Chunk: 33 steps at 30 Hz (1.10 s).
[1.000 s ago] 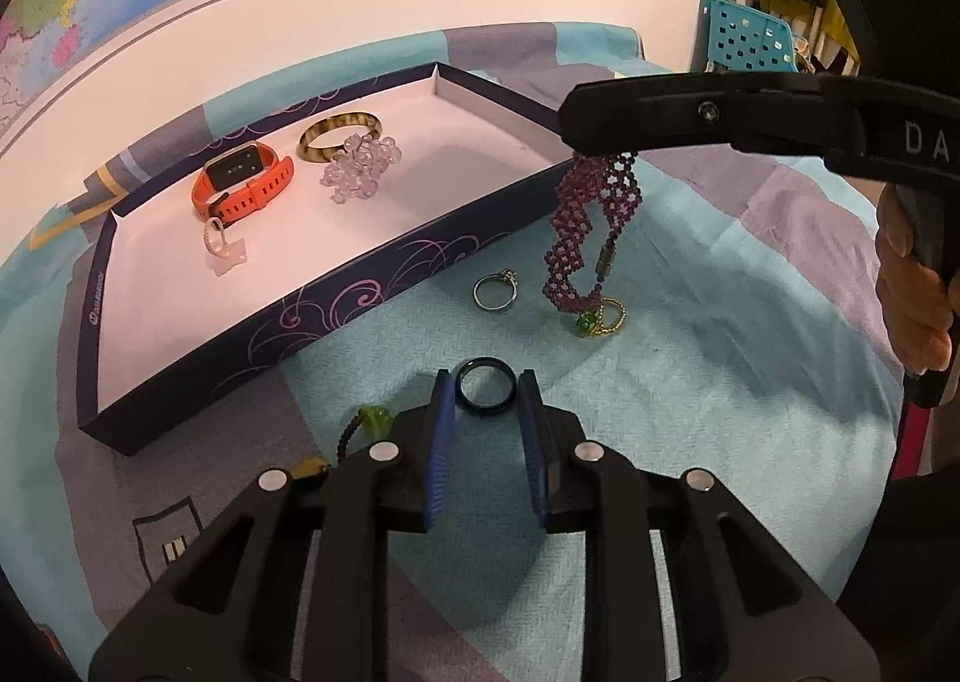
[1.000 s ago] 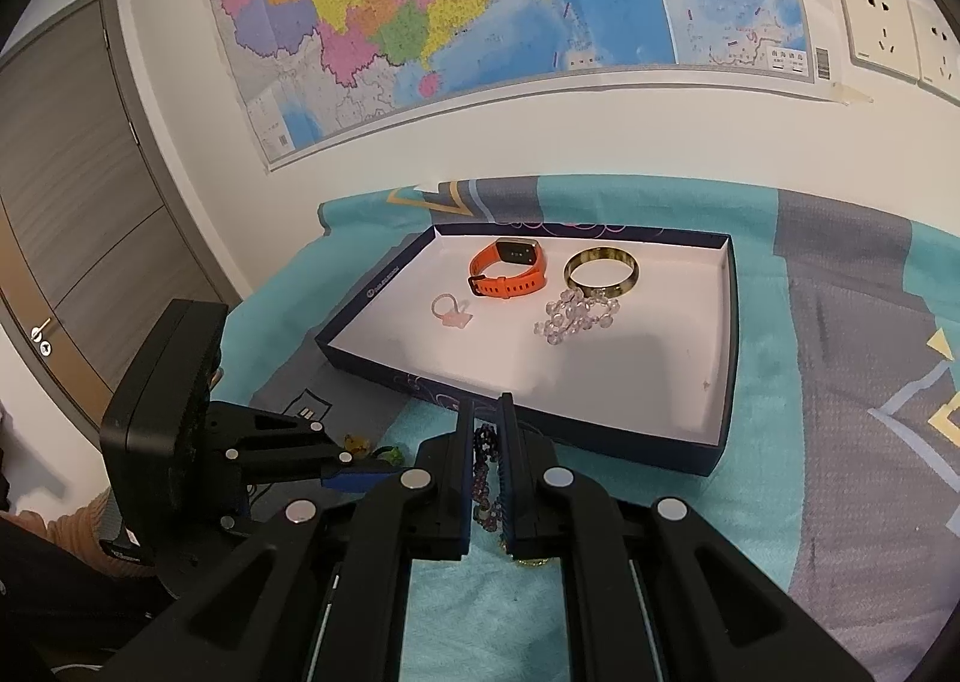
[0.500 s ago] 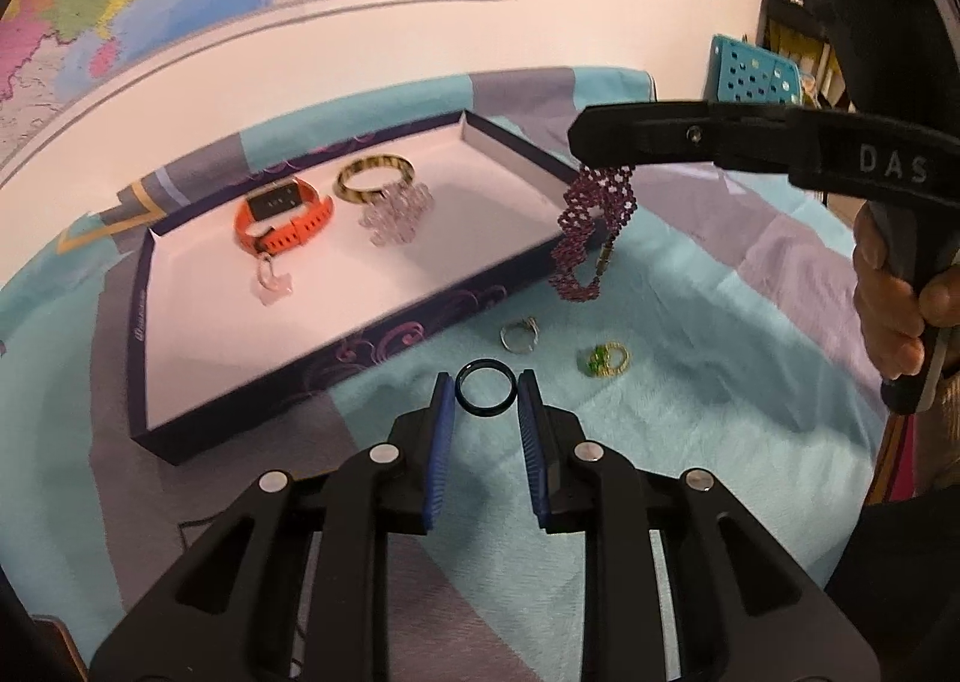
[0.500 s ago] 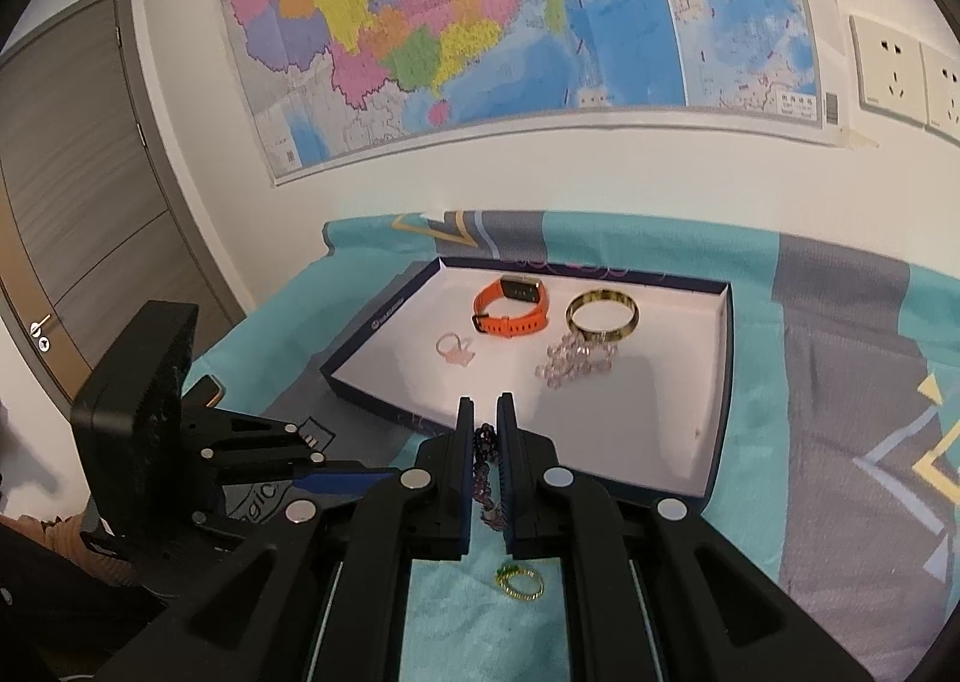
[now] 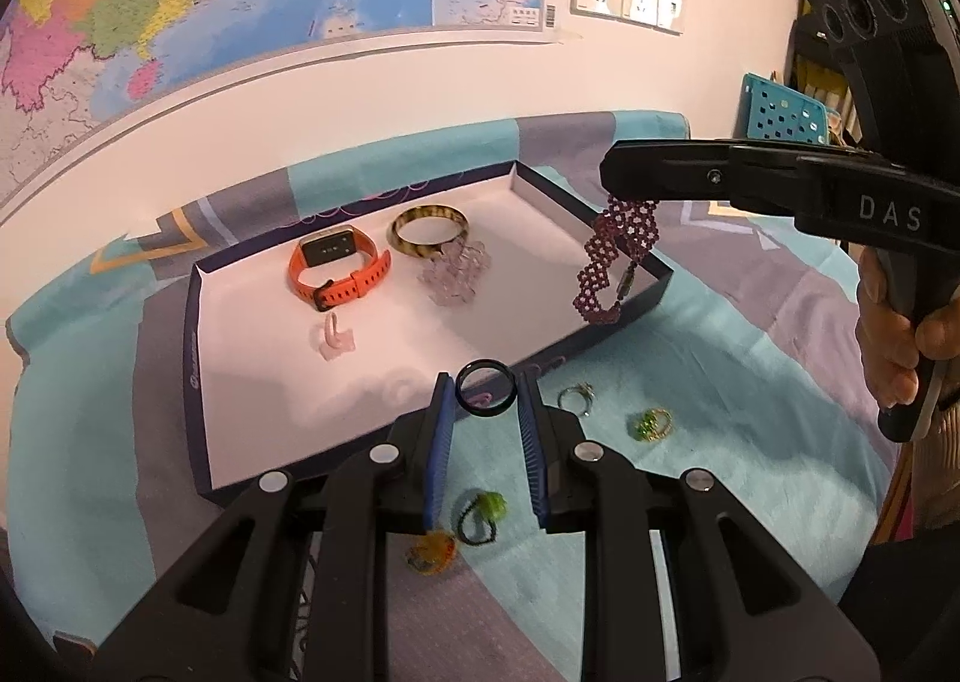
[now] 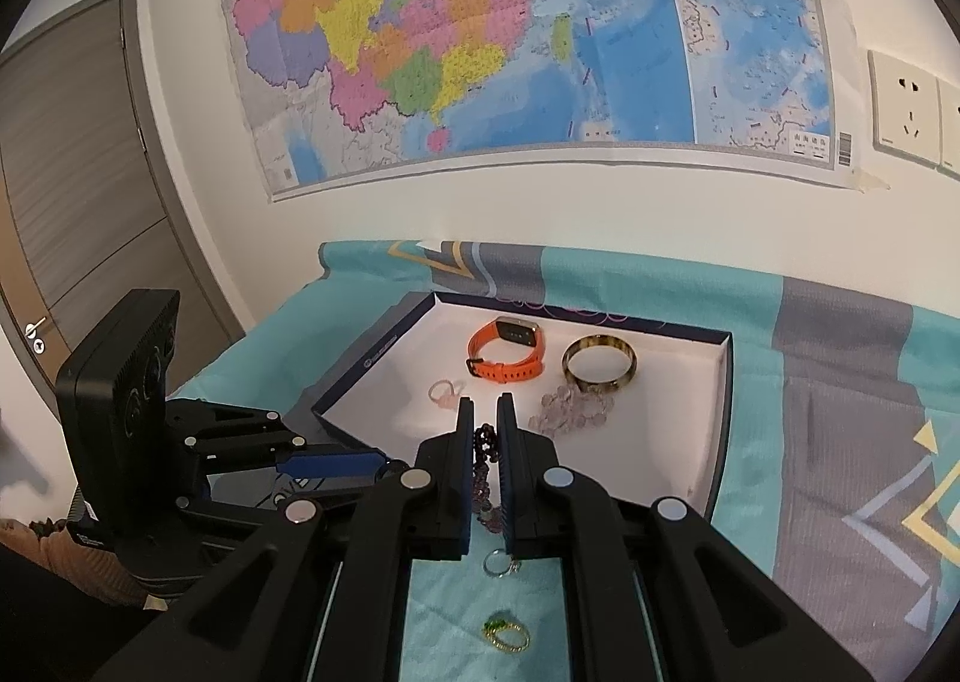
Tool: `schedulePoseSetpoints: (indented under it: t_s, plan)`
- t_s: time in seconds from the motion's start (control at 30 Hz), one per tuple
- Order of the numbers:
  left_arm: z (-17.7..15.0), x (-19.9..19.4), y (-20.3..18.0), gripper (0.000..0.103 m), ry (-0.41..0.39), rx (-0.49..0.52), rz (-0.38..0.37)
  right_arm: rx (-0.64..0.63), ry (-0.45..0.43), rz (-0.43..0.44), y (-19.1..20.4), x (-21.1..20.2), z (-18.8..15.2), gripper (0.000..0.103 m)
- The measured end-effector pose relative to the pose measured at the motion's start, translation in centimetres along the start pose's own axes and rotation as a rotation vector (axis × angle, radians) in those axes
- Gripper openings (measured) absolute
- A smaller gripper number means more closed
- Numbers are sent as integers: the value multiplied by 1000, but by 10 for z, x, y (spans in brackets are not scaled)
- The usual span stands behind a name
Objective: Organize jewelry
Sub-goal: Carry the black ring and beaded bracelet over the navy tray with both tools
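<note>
While my left hand-held gripper (image 5: pixel 485 395) pinches a dark ring (image 5: pixel 486 389), my right hand-held gripper (image 6: pixel 485 442) clamps the beaded bracelet (image 5: pixel 618 262) above the tray (image 5: pixel 198 382).

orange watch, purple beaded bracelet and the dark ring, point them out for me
orange watch (image 5: pixel 339 271), left wrist view, on its strap beside the screen
purple beaded bracelet (image 5: pixel 618 256), left wrist view, on the hanging beadwork below the right gripper
dark ring (image 5: pixel 486 388), left wrist view, on its band, between the left gripper's fingertips
</note>
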<state>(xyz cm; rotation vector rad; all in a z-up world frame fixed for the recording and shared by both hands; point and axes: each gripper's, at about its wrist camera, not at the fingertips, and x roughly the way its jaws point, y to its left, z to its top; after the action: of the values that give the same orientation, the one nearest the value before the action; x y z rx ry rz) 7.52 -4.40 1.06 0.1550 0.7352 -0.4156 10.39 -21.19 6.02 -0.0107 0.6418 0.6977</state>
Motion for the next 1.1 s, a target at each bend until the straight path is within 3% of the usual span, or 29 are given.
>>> schedulePoseSetpoints:
  t_s: [1.1]
  plan:
    - [14, 22, 35, 22, 25, -50, 59, 15, 41, -5, -15, 47, 17, 6]
